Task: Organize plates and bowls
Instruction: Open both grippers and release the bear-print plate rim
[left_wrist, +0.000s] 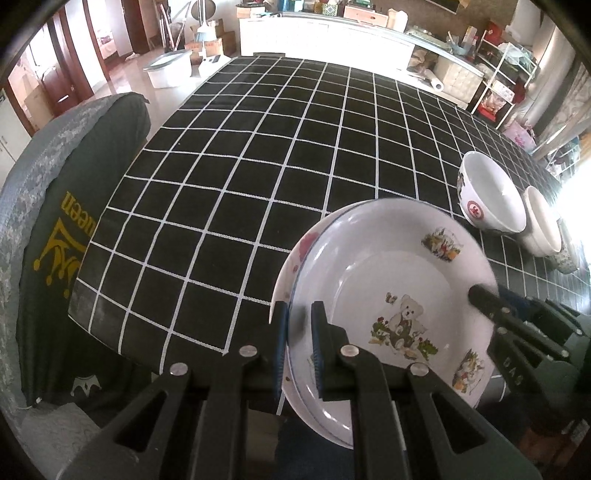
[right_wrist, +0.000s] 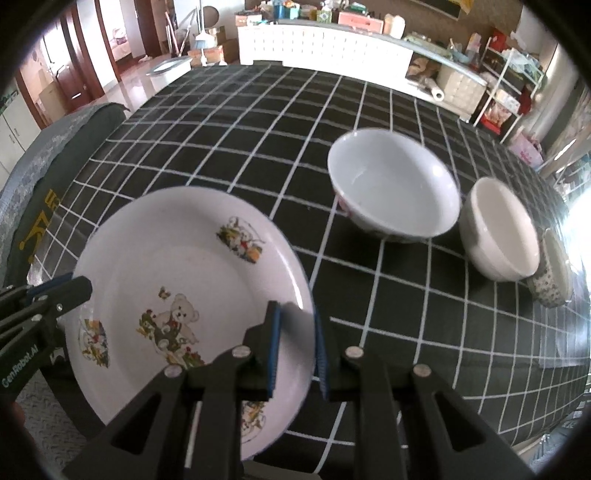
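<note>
The white enamel teddy-bear plate sits at the near edge of the black grid-checked tablecloth; right of it (farther back) stand three bowls in a row: the large white porcelain bowl, the smaller cream bowl, then the patterned bowl.

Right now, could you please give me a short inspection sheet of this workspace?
Surface: table under a black cloth with white grid.
Job's things: teddy-bear plate over another plate; three bowls in a row.
Clutter: nothing seen on the cloth.
Grippers: left gripper and right gripper each shut on the teddy-bear plate's rim, on opposite sides.
Cables: nothing seen.
Surroundings: dark chair cover, white cabinet, crowded shelves.
</note>
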